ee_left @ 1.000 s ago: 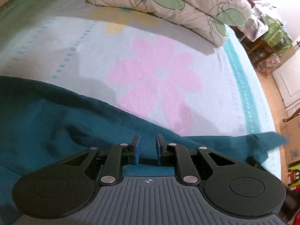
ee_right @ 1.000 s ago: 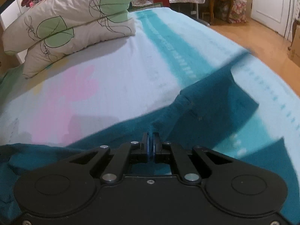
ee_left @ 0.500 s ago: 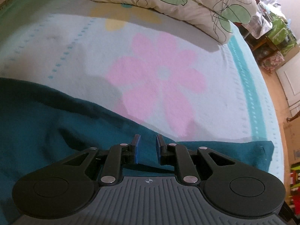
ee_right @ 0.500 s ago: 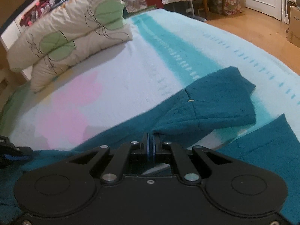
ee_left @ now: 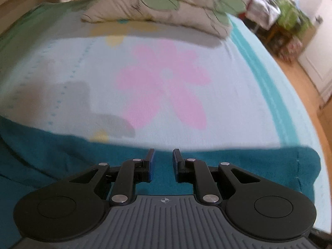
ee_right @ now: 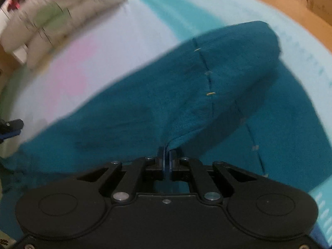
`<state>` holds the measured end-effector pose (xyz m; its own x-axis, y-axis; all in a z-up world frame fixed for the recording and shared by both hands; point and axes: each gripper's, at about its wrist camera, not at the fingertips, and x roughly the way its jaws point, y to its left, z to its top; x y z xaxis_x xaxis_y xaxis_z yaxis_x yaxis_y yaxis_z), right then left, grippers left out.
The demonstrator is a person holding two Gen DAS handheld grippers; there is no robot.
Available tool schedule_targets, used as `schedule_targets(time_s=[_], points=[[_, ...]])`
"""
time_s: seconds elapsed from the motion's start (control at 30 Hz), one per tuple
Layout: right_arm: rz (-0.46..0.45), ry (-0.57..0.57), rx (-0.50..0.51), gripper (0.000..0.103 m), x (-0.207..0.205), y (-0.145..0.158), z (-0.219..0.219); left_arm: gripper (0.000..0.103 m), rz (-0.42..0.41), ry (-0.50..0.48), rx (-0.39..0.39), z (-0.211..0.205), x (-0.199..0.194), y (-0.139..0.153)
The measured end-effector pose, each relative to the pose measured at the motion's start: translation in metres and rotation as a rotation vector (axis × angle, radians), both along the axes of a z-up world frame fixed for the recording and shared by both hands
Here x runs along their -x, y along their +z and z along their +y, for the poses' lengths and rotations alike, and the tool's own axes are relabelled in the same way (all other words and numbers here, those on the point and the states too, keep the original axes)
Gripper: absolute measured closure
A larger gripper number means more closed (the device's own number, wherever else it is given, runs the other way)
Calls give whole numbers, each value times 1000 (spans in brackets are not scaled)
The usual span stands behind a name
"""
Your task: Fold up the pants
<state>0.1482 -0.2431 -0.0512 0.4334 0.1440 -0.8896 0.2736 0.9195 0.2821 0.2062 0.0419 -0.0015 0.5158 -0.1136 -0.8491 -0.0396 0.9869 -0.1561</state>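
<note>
Teal pants (ee_left: 249, 166) lie across the near part of the bed; in the right wrist view the pants (ee_right: 186, 87) show a stitched seam and one leg laid over the other. My left gripper (ee_left: 162, 155) is open and empty, just above the pants' far edge. My right gripper (ee_right: 167, 152) is shut on a pinched fold of the teal cloth and lifts it into a ridge. The left gripper's tip (ee_right: 11, 125) shows at the far left of the right wrist view.
The bed sheet (ee_left: 228, 108) is pale blue with a pink flower (ee_left: 164, 83) and a teal stripe along its right edge. Two leaf-print pillows (ee_left: 166, 8) lie at the head. Wooden floor (ee_left: 311, 95), cluttered furniture (ee_left: 276, 6) and a cardboard box (ee_right: 320, 2) lie beyond the bed's right side.
My right gripper has carried the pinched cloth nearer, so the upper leg now lies over the lower one. My left gripper has drawn back; its jaws stand slightly wider. Both views blur with motion.
</note>
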Motion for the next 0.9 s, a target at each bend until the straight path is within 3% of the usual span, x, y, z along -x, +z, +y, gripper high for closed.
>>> schedule_targets(time_s=[0.13,0.33,0.47,0.57,0.7,0.9], points=[[2,-8,-4,94,-4,-4,1,86,74,-63,-1,-14,12,-30],[-30,-90,-62,63,10,13,-36,86,214,-125,-74,-28,16,-82],[-51,-228,1,49,23,19,-86,86,180,-125,-80,-28,19,-83],[-50,-312,-14,49,26,10,-119,86,181,-121,-79,-27,19,-83],[-53,-316,-78,50,25,-4,-140,86,178,-102,-74,-24,18,-83],[-4,-258,-52,66,-5,-17,-133,86,168,-105,-97,-29,19,-84]])
